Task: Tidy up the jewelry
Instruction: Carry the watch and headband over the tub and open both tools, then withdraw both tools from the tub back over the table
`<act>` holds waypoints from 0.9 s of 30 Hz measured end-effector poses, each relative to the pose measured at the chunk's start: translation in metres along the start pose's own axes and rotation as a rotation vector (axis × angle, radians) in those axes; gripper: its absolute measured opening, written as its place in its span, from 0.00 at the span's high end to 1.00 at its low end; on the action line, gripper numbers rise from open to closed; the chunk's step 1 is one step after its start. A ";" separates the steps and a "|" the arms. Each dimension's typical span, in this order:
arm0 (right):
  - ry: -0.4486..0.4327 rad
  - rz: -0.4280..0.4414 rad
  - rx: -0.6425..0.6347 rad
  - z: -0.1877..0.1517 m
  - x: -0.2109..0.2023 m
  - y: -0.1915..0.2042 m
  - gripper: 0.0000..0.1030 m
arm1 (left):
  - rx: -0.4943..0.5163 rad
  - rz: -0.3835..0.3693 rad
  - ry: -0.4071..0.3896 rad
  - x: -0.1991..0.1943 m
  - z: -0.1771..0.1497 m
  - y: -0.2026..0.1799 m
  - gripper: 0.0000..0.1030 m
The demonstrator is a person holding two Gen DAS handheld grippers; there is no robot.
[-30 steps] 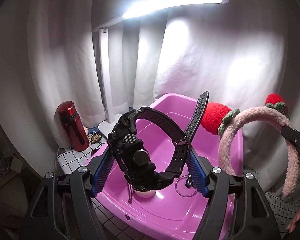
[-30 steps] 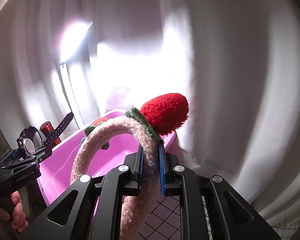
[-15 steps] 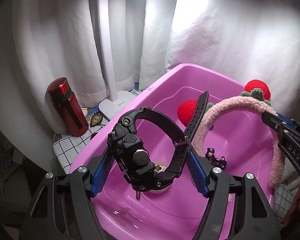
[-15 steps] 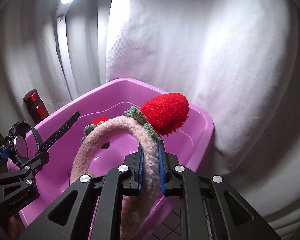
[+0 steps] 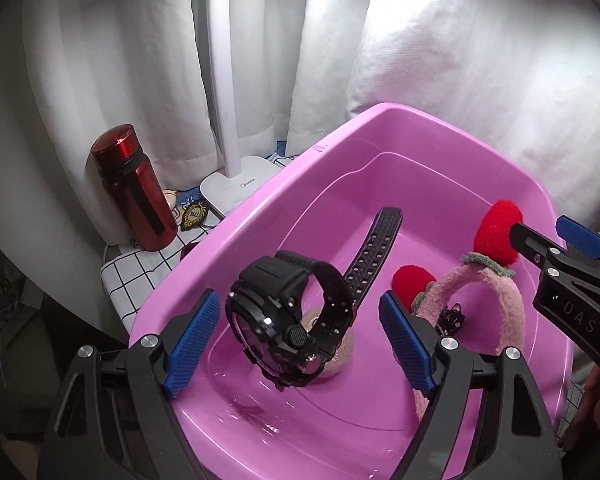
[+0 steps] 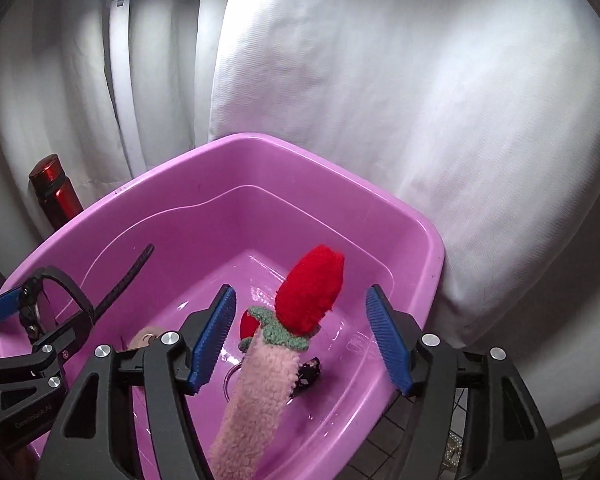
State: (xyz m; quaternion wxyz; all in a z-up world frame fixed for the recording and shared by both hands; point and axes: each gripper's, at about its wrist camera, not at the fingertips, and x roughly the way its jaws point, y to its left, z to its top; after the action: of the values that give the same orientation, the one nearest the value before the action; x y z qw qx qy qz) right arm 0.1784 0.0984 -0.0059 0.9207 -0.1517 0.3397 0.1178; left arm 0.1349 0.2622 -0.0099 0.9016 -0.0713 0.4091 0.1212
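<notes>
A black wristwatch (image 5: pixel 287 320) hangs tilted between the blue pads (image 5: pixel 191 340) of my left gripper (image 5: pixel 297 302), touching neither. The jaws are opening, low over the pink basin (image 5: pixel 259 208). My right gripper (image 6: pixel 300 292) is opening too. The fluffy pink headband (image 6: pixel 259 380) with red strawberries (image 6: pixel 312 292) stands loose between its pads, its lower end inside the basin (image 6: pixel 300 148). From the left wrist view the headband (image 5: pixel 508 300) sits at the basin's right side under the right gripper (image 5: pixel 540 228). The watch (image 6: pixel 31 308) and left gripper show at the right wrist view's left edge.
A small black trinket (image 5: pixel 452 316), a thin ring (image 6: pixel 231 376) and a beige round piece (image 5: pixel 340 356) lie on the basin floor. A red bottle (image 5: pixel 133 196) and a white lamp base (image 5: pixel 235 188) stand left of the basin on checked cloth (image 5: pixel 135 276). White curtains hang behind.
Both grippers came lower over the basin and their jaws spread. The watch slipped free of the left pads and tipped over. The headband left the right pads and sank toward the basin.
</notes>
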 end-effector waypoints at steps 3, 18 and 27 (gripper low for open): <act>-0.018 -0.008 0.017 0.000 -0.009 -0.003 0.37 | 0.027 0.019 -0.065 -0.016 0.002 -0.003 0.13; -0.115 0.023 0.111 -0.026 -0.088 -0.025 0.37 | 0.022 -0.020 -0.110 -0.069 -0.014 -0.010 0.11; -0.136 0.017 0.168 -0.070 -0.132 -0.052 0.36 | 0.054 -0.071 -0.116 -0.100 -0.033 -0.033 0.11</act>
State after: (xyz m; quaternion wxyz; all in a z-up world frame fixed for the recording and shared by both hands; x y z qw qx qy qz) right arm 0.0560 0.0102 0.0407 0.9500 -0.0630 0.2865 0.1065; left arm 0.0564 0.2072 0.0446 0.9290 -0.0541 0.3567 0.0818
